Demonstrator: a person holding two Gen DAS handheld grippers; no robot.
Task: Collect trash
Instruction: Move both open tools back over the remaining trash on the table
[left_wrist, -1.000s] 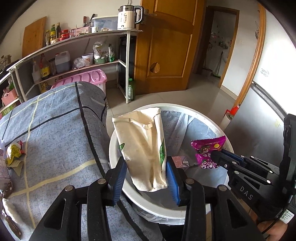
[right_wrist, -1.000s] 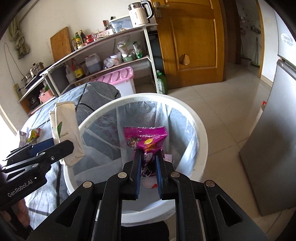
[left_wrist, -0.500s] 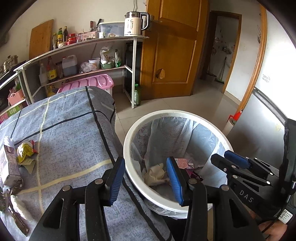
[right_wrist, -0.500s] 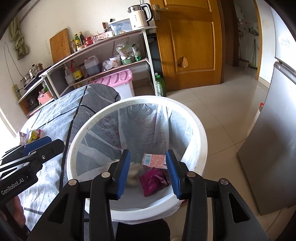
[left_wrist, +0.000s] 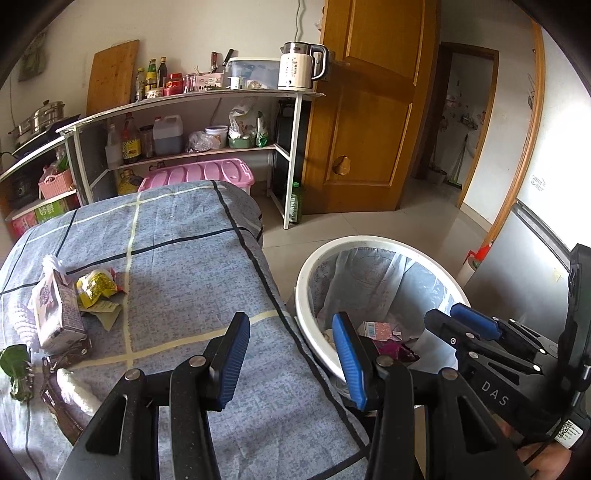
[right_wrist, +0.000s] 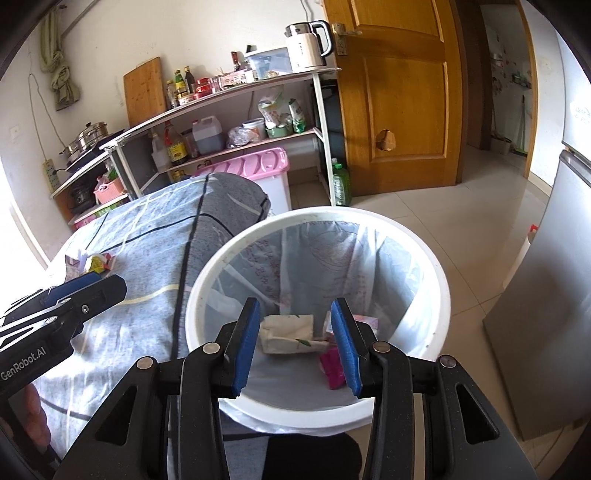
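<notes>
- A white round bin (right_wrist: 439, 295), lined with a thin clear bag, stands on the tiled floor just beside the near right edge of a table (left_wrist: 177, 258) covered in a blue-grey checked cloth.
- The right gripper (right_wrist: 297, 343) hangs over the near rim of the bin. Its jaws have just been opening; the blue pads now stand apart with nothing between them.
- At the bottom of the bin lie a cream paper bag (right_wrist: 288, 332), a pink wrapper (right_wrist: 332, 369) and a small pink carton (left_wrist: 376, 329).
- The left gripper (left_wrist: 291, 362) hovers over the table's right edge, beside the bin. Its blue pads are apart and hold nothing.
- More trash lies near the table's left edge: a purple drink carton (left_wrist: 59, 317) lying on its side, a crumpled yellow wrapper (left_wrist: 96, 286) touching it, and a green leaf (left_wrist: 16, 365) closer in.
- Behind the table, a shelf (left_wrist: 207, 155) holds bottles, jars and a white kettle (left_wrist: 301, 66), next to a wooden door (left_wrist: 365, 122).
</notes>
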